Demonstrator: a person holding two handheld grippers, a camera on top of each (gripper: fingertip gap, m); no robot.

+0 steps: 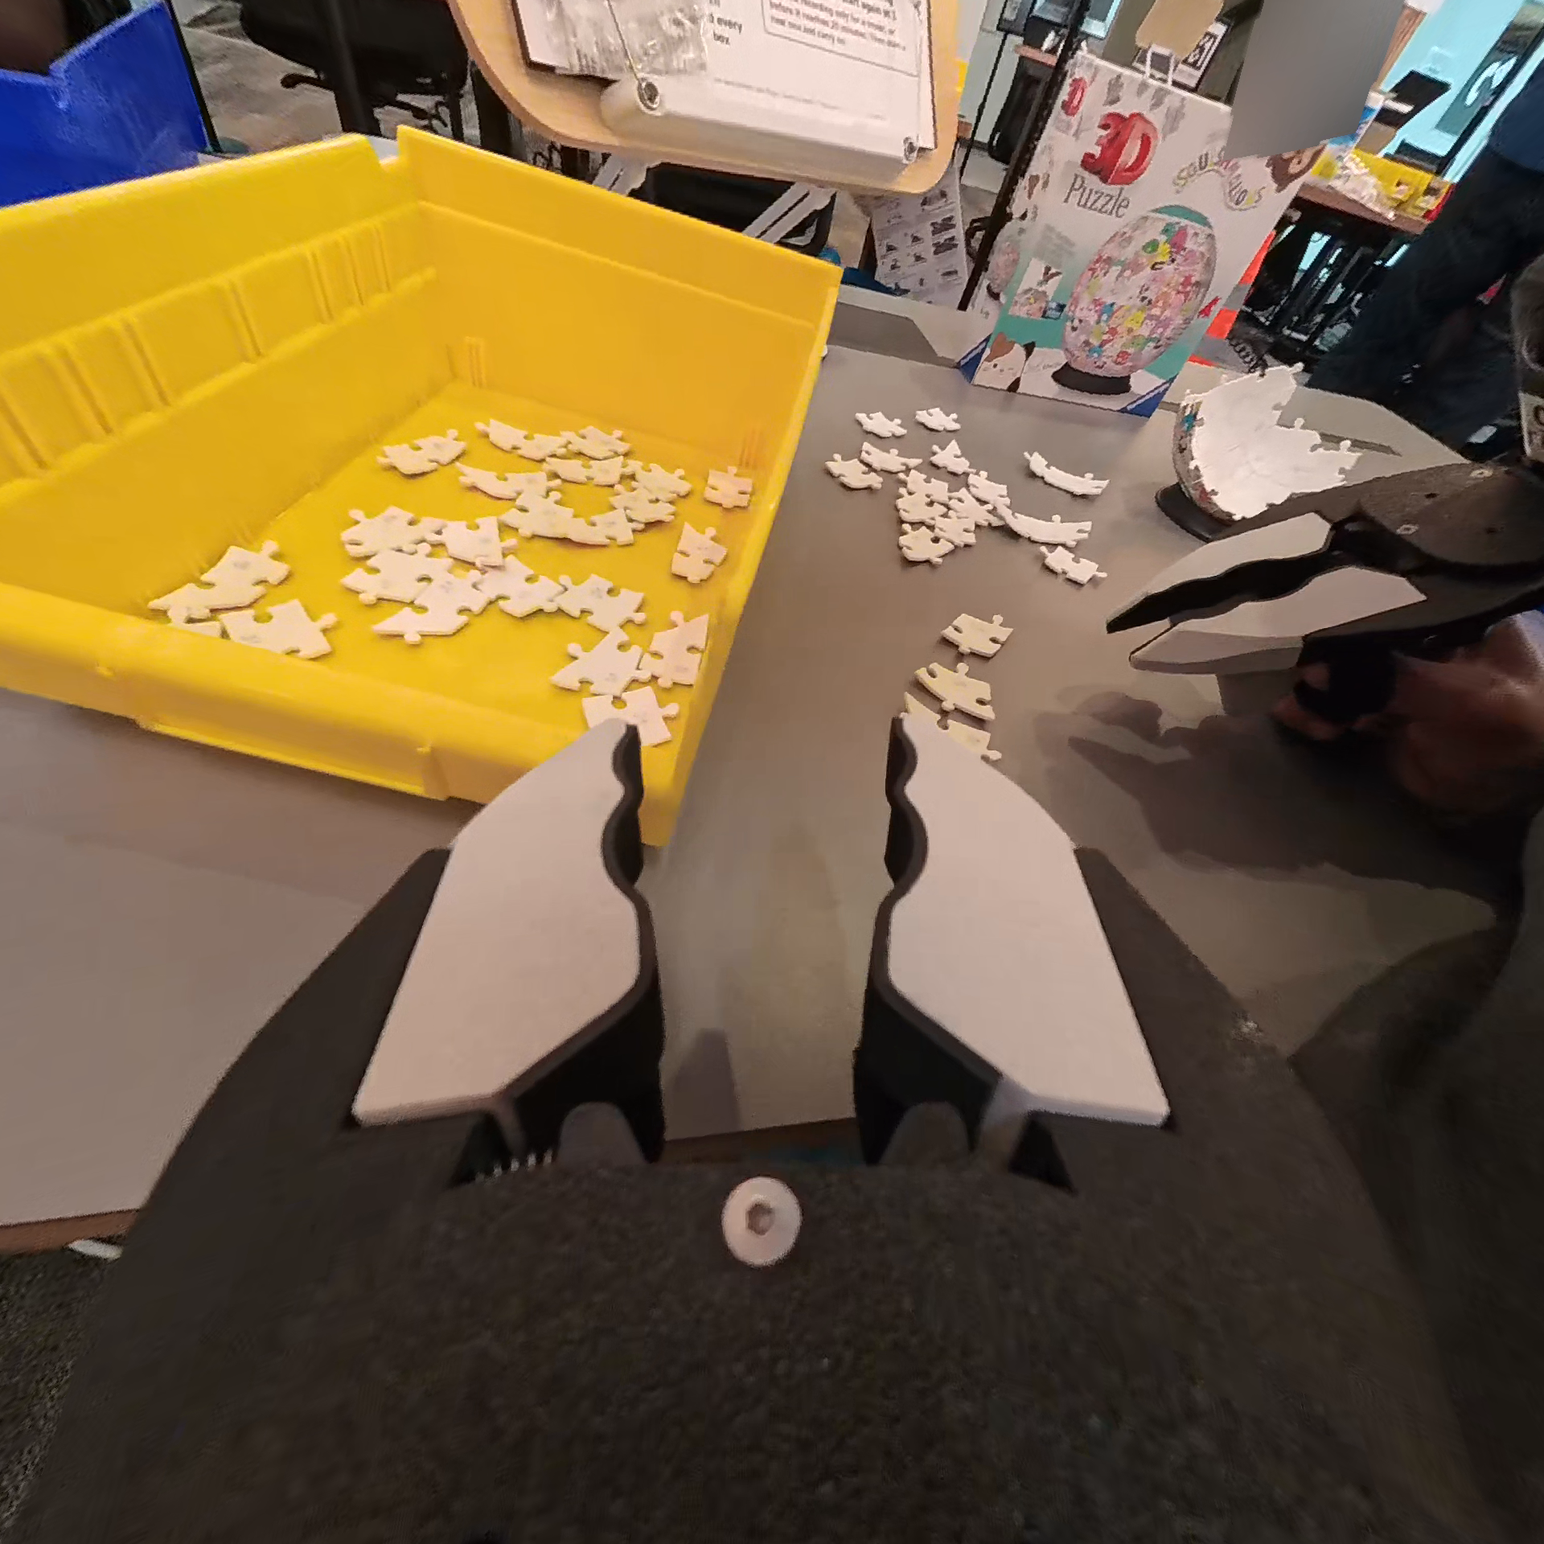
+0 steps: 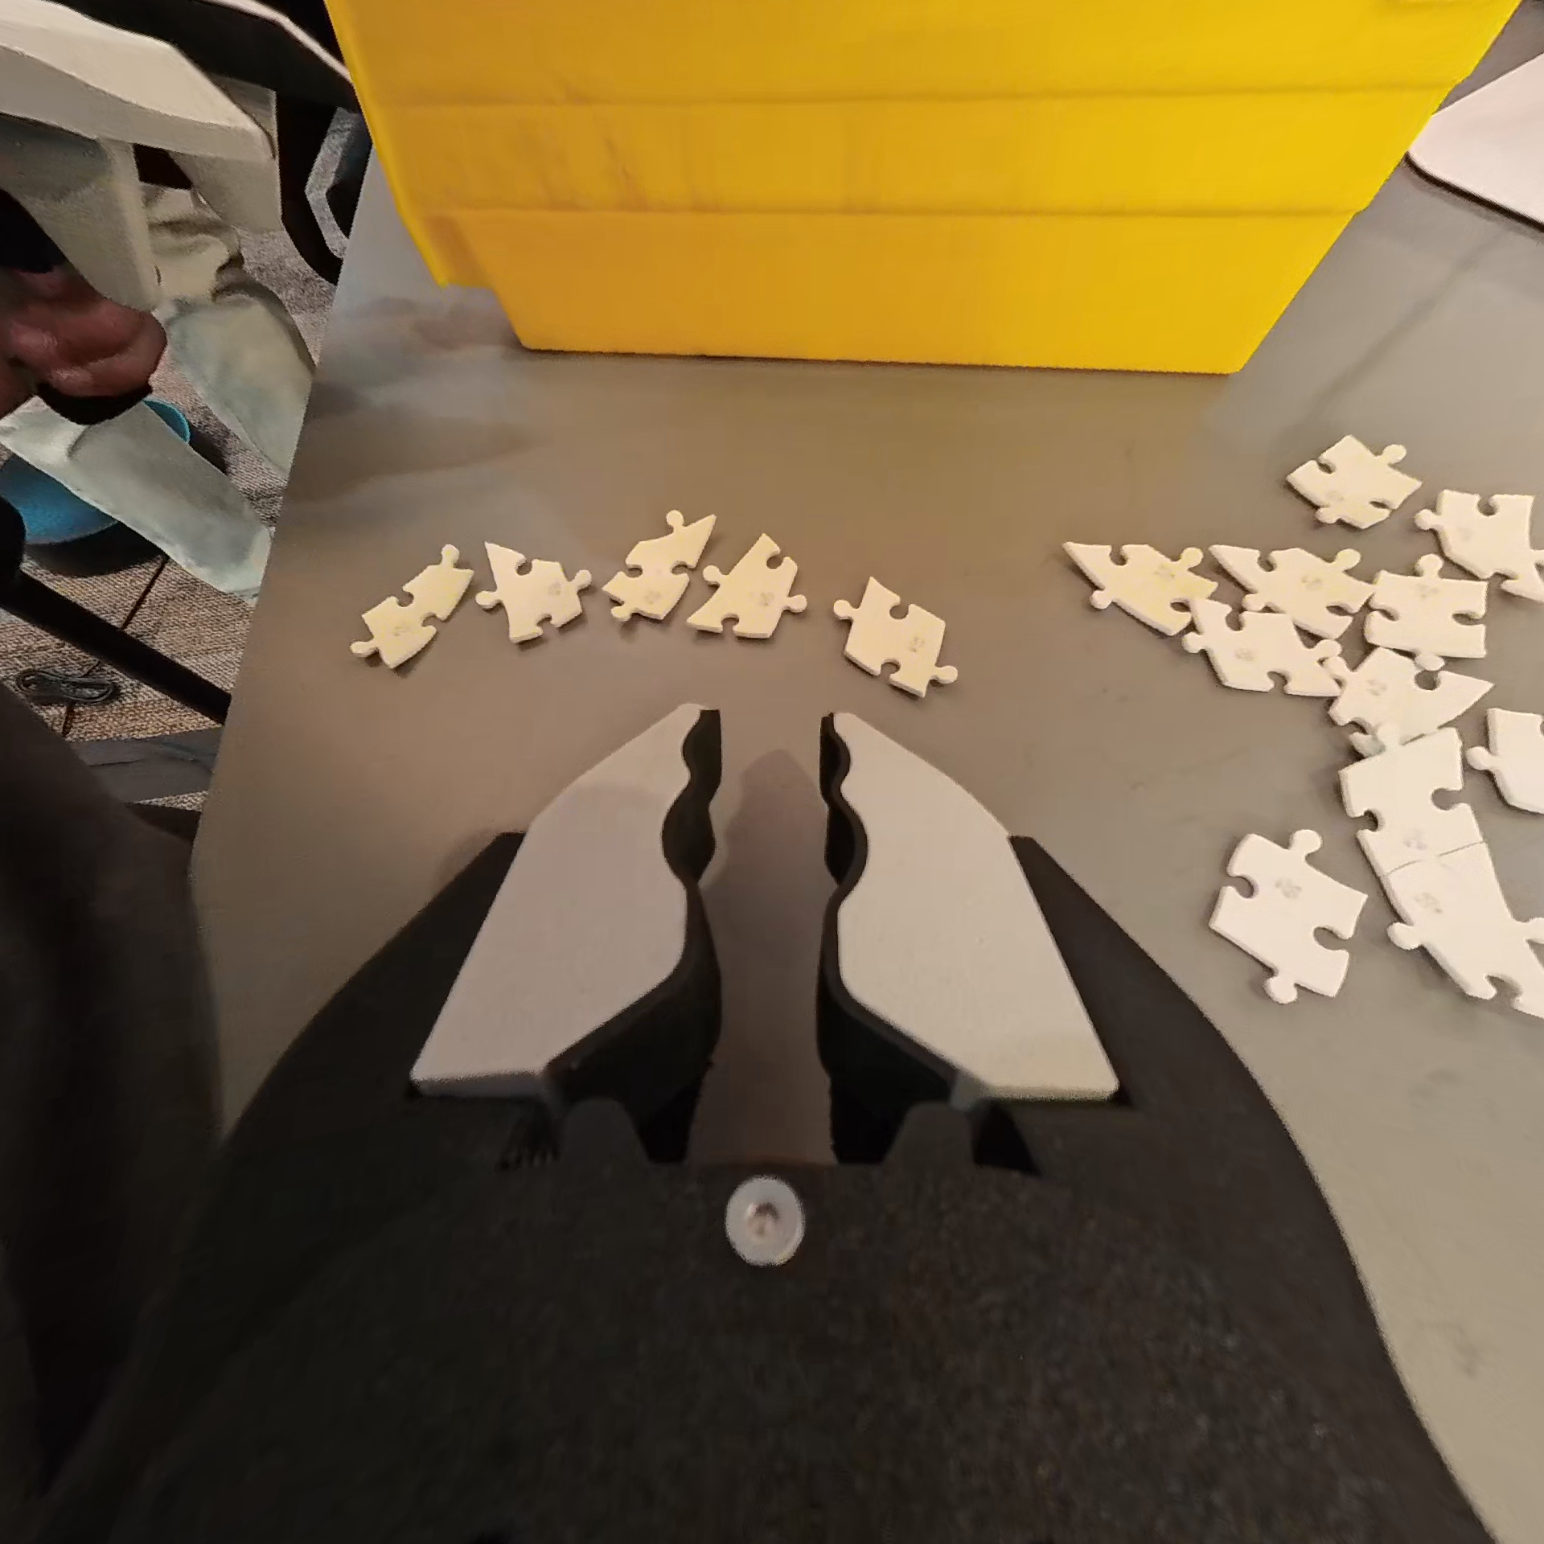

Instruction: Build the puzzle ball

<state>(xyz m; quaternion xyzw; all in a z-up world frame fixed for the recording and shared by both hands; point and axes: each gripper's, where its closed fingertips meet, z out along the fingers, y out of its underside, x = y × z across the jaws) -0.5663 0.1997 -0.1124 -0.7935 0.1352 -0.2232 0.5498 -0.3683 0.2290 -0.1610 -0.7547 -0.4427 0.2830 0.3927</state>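
While both grippers hovered over the grey table (image 1: 835, 585), nothing was in either one. One yellow bin (image 1: 585, 334) sat on the left with a couple dozen white pieces (image 1: 468, 551) scattered inside, too overlapped to count exactly. One puzzle box (image 1: 1119, 251) stood at the back, and one half-built puzzle ball (image 1: 1245, 459) sat on its stand just beside it. The left gripper (image 1: 762, 744) was spread wide, the right gripper (image 2: 769, 723) only narrowly parted. Right in front of that one lay a row of five loose pieces (image 2: 660, 597), plus a bigger heap (image 2: 1387, 668) off to its right.
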